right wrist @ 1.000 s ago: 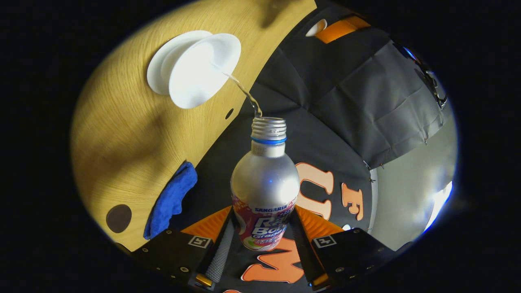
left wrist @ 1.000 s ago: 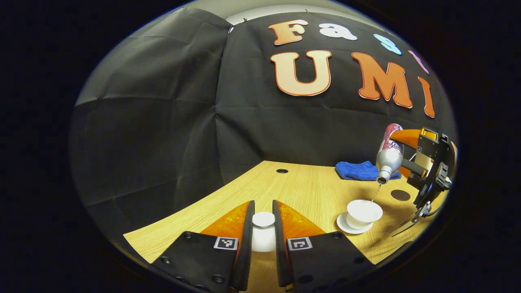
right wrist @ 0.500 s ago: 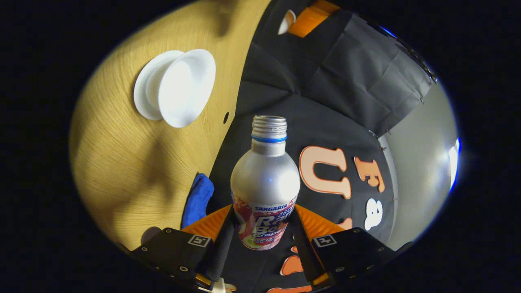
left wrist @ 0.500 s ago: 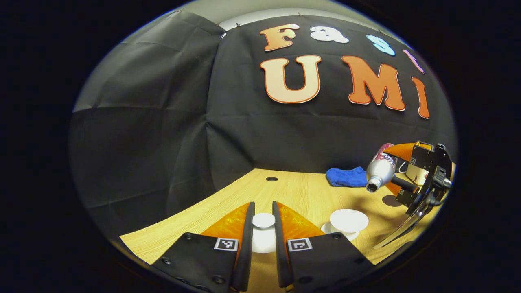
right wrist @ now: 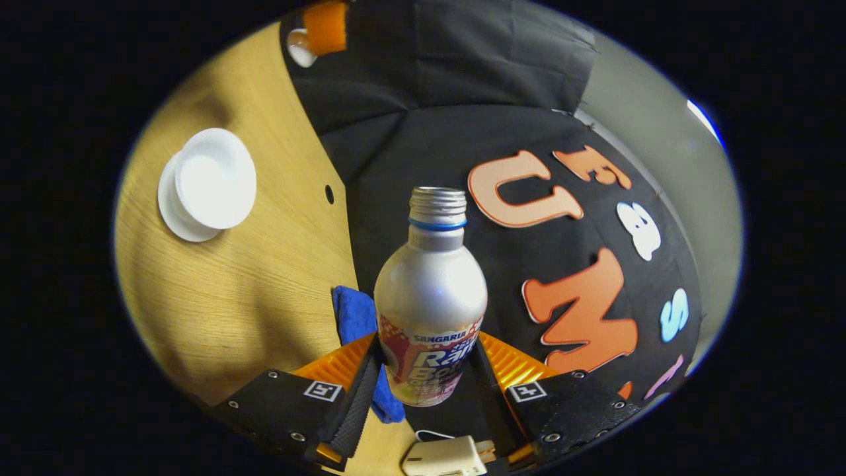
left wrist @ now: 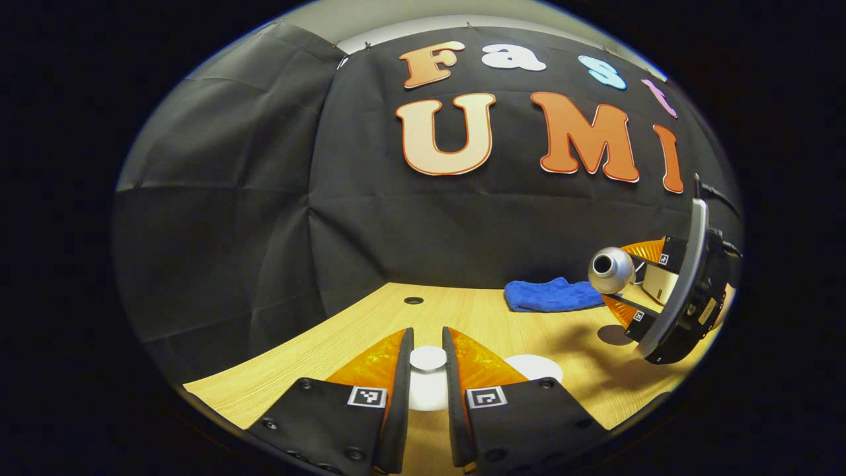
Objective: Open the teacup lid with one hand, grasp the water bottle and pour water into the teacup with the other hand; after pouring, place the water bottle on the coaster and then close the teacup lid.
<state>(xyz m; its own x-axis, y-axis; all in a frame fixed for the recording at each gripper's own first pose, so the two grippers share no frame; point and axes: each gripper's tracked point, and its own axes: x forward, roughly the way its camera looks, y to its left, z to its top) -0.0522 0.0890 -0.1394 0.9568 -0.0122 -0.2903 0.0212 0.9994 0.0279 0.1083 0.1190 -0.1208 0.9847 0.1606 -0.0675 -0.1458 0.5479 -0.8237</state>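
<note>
The right gripper (right wrist: pixel 423 390) has its jaws clenched on the bottle (right wrist: pixel 429 297), held uncapped and near level above the counter (right wrist: pixel 218 297), its mouth facing away from the cup (right wrist: pixel 215 178). The left gripper (left wrist: pixel 427 396) has its jaws clenched on the knob of the lid (left wrist: pixel 427 358), held clear of the counter, near the cup. The cup stands open on its saucer (right wrist: pixel 173 215), well apart from the bottle. With pouring judged finished, the step in hand looks like setting the bottle on the coaster (left wrist: pixel 615 335), a dark disc beyond the cup, close by the blue cloth (left wrist: pixel 552 294). Doing it well means bringing the bottle fully upright first, lowering it square over the disc, and releasing only once the base sits flat. From the left gripper view the cup is half hidden behind the gripper's own finger, and the coaster is partly covered by the right gripper. The water level in the cup cannot be made out.
</note>
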